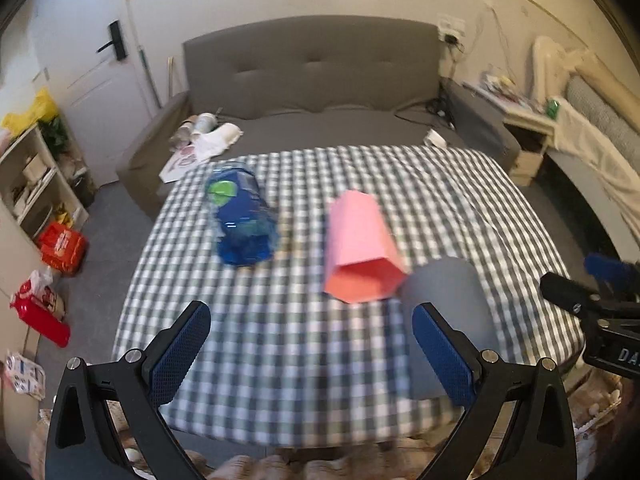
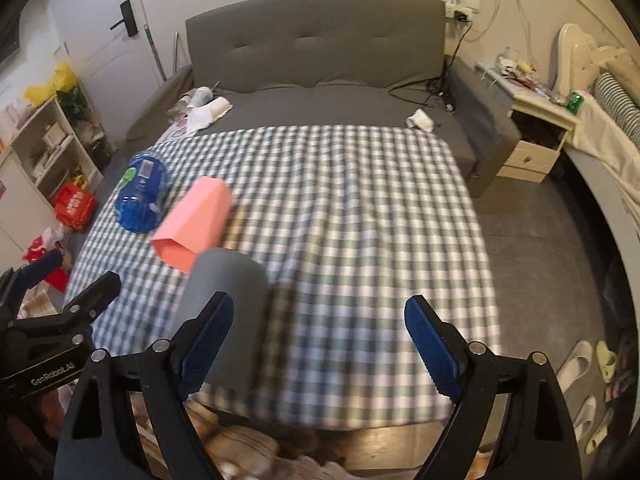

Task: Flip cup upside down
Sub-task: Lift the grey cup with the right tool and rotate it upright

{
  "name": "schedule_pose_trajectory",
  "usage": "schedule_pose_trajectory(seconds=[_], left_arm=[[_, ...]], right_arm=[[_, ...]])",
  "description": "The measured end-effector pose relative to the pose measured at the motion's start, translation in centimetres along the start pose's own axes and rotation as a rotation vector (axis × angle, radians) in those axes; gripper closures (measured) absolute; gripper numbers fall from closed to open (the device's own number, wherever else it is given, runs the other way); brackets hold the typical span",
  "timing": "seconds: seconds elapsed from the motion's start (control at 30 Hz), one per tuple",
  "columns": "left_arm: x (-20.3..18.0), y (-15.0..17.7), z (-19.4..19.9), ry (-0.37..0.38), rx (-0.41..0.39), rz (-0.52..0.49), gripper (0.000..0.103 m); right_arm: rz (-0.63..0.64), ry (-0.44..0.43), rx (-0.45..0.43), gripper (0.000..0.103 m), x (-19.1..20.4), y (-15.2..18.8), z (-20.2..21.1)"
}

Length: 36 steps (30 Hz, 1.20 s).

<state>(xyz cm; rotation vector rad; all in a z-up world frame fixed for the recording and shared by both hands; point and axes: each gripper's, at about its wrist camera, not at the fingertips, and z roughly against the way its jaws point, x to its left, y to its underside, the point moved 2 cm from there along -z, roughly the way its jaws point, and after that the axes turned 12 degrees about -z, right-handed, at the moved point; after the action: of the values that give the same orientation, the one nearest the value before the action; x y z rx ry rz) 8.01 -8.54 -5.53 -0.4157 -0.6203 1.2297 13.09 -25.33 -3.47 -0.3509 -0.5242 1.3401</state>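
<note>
- We see the pink cup [image 1: 360,246] lying on its side on the checked tablecloth [image 1: 320,360], its open mouth turned toward the near edge.
- Just beside its mouth stands a grey cup [image 1: 444,300], rounded end up; whether the two touch we cannot tell through the blur.
- On the pink cup's other side lies a blue bottle [image 1: 244,220] with a green patch; its label is too blurred for us to read.
- Our left gripper [image 1: 312,352] hangs above the near part of the cloth, blue pads spread wide, holding and touching nothing.
- Our right gripper [image 2: 320,344] is spread just as wide and empty; the grey cup [image 2: 224,304] shows behind its left pad.
- On the left gripper's body, in the right wrist view, we read "GenRobot.AI"; in the left wrist view only "DA" shows on the right one.
- Behind the table stands a grey sofa [image 2: 316,40].
</note>
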Motion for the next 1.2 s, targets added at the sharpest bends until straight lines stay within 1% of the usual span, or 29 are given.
schedule_pose_trajectory(seconds=[0.07, 0.23, 0.33, 0.4, 0.57, 0.77, 0.83, 0.9, 0.93, 0.97, 1.0, 1.13, 1.2], left_arm=[[-1.4, -0.3, -0.2, 0.015, 0.007, -0.027, 0.000], [-3.7, -0.9, -0.5, 0.069, 0.022, -0.058, 0.000], [-4.6, -1.6, -0.7, 0.063, 0.031, -0.090, 0.000], [-5.1, -2.0, -0.9, 0.078, 0.045, -0.103, 0.000], [-6.1, -3.2, -2.7, 0.149, 0.138, -0.099, 0.000], [-6.6, -3.8, -5.3, 0.236, 0.253, -0.055, 0.001], [-6.7, -3.8, -6.2, 0.268, 0.294, -0.031, 0.004], [-6.8, -3.9, -6.7, 0.300, 0.315, -0.020, 0.011], [-7.0, -3.9, -7.0, 0.315, 0.326, -0.019, 0.016], [-7.1, -4.0, -7.3, 0.319, 0.335, -0.022, 0.021], [-7.2, -4.0, -7.6, 0.318, 0.342, -0.025, 0.023], [-7.6, -3.8, -8.4, 0.348, 0.364, -0.024, 0.026], [-8.0, -3.7, -8.8, 0.357, 0.376, -0.042, 0.027]], right_arm=[[0.010, 0.026, -0.033, 0.015, -1.0, 0.2, 0.5], [-0.009, 0.031, -0.083, 0.015, -2.9, 0.0, 1.6], [-0.014, 0.047, -0.101, 0.015, -3.4, -0.3, 1.9], [-0.028, 0.050, -0.106, 0.015, -3.7, -0.6, 2.0], [-0.040, 0.042, -0.106, 0.015, -3.9, -0.8, 2.1], [-0.072, 0.040, -0.098, 0.015, -4.5, -1.1, 1.7], [-0.076, 0.039, -0.094, 0.015, -4.6, -1.3, 1.4], [-0.079, 0.040, -0.083, 0.015, -4.5, -1.3, 1.0], [-0.079, 0.042, -0.080, 0.015, -4.4, -1.2, 0.8], [-0.079, 0.042, -0.075, 0.015, -4.4, -1.3, 0.5], [-0.079, 0.041, -0.073, 0.015, -4.4, -1.3, 0.4], [-0.078, 0.042, -0.068, 0.015, -4.3, -1.4, 0.0], [-0.079, 0.042, -0.062, 0.015, -4.3, -1.4, -0.3]])
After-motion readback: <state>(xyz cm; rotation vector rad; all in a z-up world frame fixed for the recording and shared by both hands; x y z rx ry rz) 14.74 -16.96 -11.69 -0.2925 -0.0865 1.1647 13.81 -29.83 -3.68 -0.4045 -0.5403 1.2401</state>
